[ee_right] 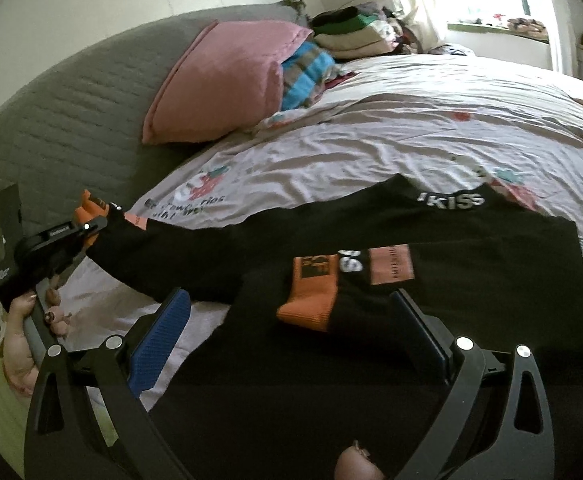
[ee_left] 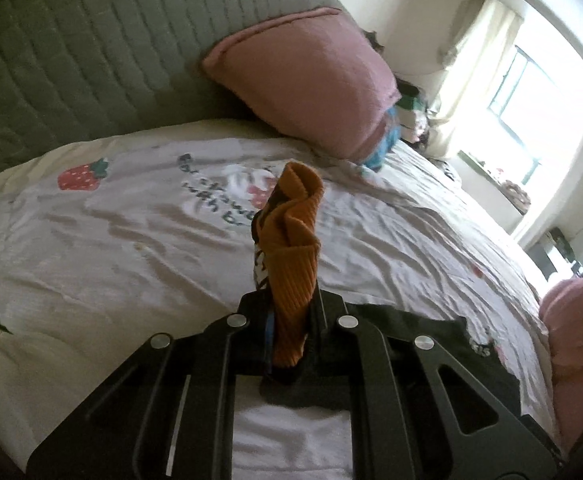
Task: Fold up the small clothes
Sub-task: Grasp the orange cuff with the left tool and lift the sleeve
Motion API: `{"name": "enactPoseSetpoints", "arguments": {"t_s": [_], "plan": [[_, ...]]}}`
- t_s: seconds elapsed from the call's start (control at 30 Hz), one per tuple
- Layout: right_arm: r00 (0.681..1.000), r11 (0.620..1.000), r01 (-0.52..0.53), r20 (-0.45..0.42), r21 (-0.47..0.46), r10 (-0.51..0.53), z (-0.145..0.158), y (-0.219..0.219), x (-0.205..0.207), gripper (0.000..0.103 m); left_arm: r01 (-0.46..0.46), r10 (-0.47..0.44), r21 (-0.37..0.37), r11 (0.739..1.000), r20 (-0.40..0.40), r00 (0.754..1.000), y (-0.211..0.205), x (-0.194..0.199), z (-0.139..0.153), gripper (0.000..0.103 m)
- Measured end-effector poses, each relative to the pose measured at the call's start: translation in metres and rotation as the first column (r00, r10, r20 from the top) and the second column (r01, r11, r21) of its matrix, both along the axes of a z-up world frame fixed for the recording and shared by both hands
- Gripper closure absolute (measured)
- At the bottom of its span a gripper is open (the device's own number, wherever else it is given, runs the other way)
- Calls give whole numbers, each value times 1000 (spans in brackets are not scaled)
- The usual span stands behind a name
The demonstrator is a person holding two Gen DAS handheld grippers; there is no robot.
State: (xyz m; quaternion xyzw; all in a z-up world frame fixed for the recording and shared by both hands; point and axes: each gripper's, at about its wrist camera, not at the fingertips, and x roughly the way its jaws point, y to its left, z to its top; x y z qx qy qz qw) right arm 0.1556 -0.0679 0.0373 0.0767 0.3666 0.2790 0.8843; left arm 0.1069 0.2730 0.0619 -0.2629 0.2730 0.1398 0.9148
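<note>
In the left wrist view, the left gripper (ee_left: 291, 320) is sitting at the lower centre of the frame, angled down toward the bed, its jaws clenched on the orange cuff of a sock (ee_left: 295, 240), which is bunching up and standing out beyond the fingertips. In the right wrist view the same gripper is appearing at the left edge, where a hand (ee_right: 23, 320) is wrapping around its handle, and the black length of the sock is stretching from it toward the middle of the frame.

The right gripper (ee_right: 291, 340) is filling the bottom of its own view, jaws standing wide apart with the blue pads (ee_right: 159, 340) showing; between them a second sock (ee_right: 331, 288), orange-cuffed with white lettering, is lying flat, and neither pad is pressing on it. A fingertip is poking into the bottom edge of that frame.

Both socks are resting over a black garment (ee_right: 471, 240) with white letters on its band, spread across the centre and right. Under it, a pale sheet (ee_left: 131, 240) printed with strawberries is lying wrinkled. A pink pillow (ee_left: 303, 80) is leaning against a grey quilted headboard (ee_left: 71, 52) at upper left, folded clothes (ee_right: 351, 32) are piling behind it, and a bright window (ee_left: 531, 92) is glaring at upper right.
</note>
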Motion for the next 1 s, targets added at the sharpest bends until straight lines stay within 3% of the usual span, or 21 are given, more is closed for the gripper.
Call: {"name": "enactPoseSetpoints", "arguments": {"t_s": [0.27, 1.0], "plan": [[997, 997, 72, 9, 21, -72, 5, -42, -6, 5, 92, -92, -20, 996, 29, 995, -31, 6, 15, 97], [985, 982, 171, 24, 77, -173, 14, -110, -22, 5, 267, -269, 44, 963, 59, 961, -121, 15, 50, 97]]}}
